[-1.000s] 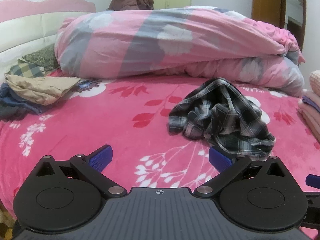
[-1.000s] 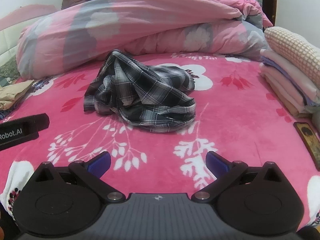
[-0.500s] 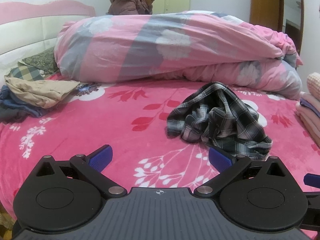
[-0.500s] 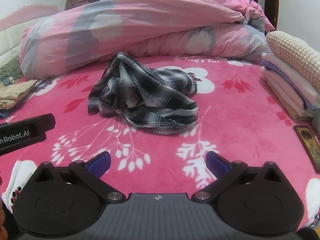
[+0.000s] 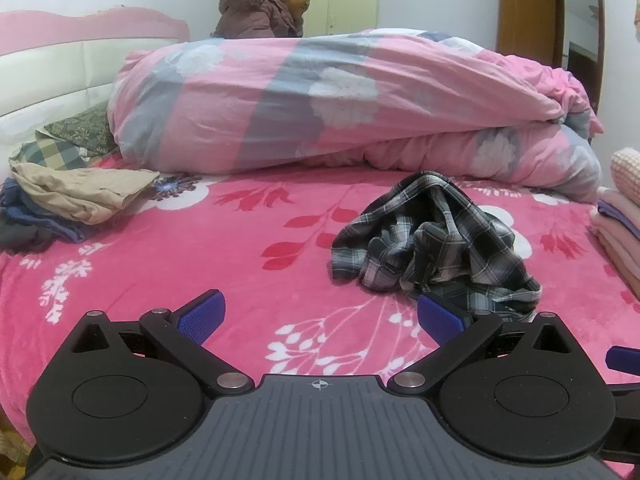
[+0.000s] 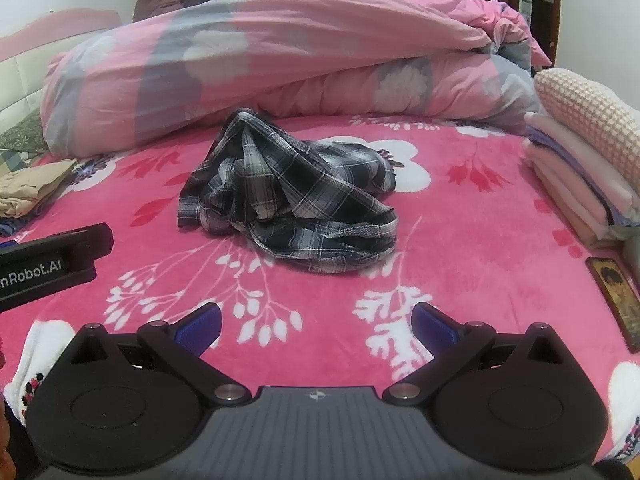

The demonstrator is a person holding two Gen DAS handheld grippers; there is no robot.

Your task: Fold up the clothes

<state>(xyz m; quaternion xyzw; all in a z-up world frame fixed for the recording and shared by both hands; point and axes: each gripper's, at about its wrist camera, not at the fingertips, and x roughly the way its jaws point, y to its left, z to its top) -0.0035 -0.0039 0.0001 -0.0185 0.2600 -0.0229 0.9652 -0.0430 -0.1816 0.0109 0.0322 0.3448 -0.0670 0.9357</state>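
A crumpled black-and-white plaid shirt [image 5: 434,240] [image 6: 288,196] lies in a heap on the pink flowered bedspread [image 5: 240,248] [image 6: 460,240]. My left gripper [image 5: 320,316] is open over the bedspread, and the shirt's near hem lies just beyond its right blue fingertip [image 5: 440,316]. My right gripper [image 6: 316,322] is open too, short of the shirt, with only bedspread between its fingers. The left gripper's black body [image 6: 52,264] shows at the left edge of the right wrist view.
A rolled pink and grey duvet [image 5: 340,108] [image 6: 280,52] runs across the back of the bed. Folded pink clothes [image 6: 580,168] [image 5: 620,224] are stacked at the right, loose clothes [image 5: 68,200] at the left. A person [image 5: 264,8] sits behind the duvet. A small picture card [image 6: 616,300] lies at the right.
Both grippers have tipped slightly downward and stay open; the shirt sits a little lower and nearer in both views. The shirt itself has not moved.
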